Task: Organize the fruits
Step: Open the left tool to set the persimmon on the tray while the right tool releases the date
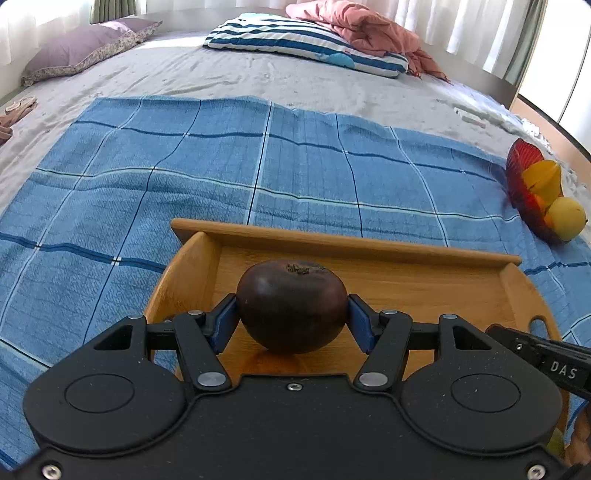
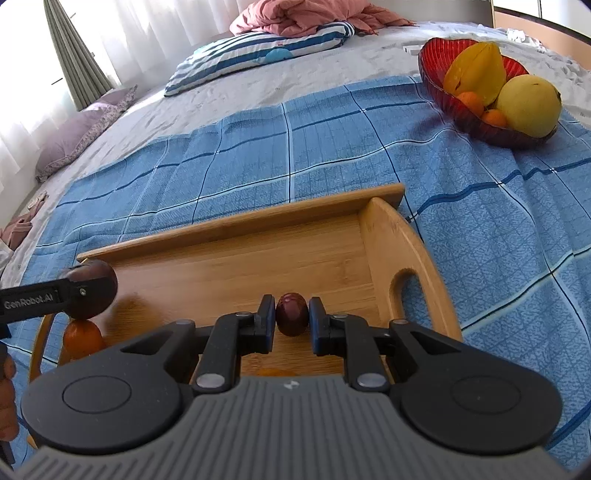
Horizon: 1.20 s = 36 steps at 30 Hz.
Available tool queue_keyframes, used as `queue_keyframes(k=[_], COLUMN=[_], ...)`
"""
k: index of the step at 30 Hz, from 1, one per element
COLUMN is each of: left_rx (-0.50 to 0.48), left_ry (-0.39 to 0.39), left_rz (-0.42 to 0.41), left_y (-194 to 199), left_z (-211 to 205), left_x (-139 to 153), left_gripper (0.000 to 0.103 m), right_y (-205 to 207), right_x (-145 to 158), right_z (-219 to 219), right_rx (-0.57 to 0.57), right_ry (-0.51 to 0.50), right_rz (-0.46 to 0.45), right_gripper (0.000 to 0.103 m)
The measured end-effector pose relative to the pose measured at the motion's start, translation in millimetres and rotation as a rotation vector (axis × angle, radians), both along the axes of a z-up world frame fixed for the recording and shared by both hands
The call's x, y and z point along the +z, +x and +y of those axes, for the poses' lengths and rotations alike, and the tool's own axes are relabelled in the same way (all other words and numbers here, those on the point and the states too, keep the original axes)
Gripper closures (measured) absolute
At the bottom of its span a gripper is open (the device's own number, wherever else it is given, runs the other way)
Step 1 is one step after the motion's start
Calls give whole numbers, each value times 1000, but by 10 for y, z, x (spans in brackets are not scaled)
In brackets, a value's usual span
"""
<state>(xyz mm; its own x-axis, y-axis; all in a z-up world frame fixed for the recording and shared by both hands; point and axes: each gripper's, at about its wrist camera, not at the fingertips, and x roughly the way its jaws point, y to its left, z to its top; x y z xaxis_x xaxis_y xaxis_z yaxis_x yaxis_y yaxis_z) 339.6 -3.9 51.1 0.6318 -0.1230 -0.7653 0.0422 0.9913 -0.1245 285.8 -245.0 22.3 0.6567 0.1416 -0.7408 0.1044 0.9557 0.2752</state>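
Over the wooden tray [image 1: 369,247], left fingers [image 1: 225,325] clamping dark round fruit [image 1: 291,306], right fingers [image 2: 264,317] gripping small plum [image 2: 291,314]

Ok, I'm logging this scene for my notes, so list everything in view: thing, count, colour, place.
wooden tray: one, tan, on the blue cloth.
large dark fruit: one, purple-brown, over the tray, in the left tool.
small dark fruit: one, maroon, in the right tool.
orange fruit: one, at the tray's left end.
red bowl: one, far right, holding yellow and orange fruit.
blue cloth: one, checked, on the bed.
pillows: two, striped and purple.
pink blanket: one.
left tool, right tool: black.
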Motion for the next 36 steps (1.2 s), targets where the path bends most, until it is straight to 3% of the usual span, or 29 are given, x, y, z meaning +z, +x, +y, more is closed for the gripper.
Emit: queue_keyframes(k=[14, 16, 18, 21, 28, 36], left_rx=[-11, -9, -8, -8, -22, -42], left_ry=[23, 23, 22, 26, 51, 74], left_rz=[-14, -13, -13, -20, -78, -155], left_y=[-14, -14, -15, -35, -185, -525], left_z=[-41, -39, -38, -42, -61, -81], left_x=[-54, -53, -52, -36, 110, 301], left_gripper=[42, 42, 42, 40, 23, 12], right_y=[24, 20, 18, 4, -92, -322], right_x=[-27, -28, -29, -30, -10, 124], right_z=[4, 6, 4, -6, -68, -132], right_rx=[12, 10, 10, 10, 6, 14], right_ry=[-19, -16, -14, -8, -12, -12], right_rz=[5, 5, 4, 1, -29, -91], right_gripper=[79, 75, 64, 63, 49, 31])
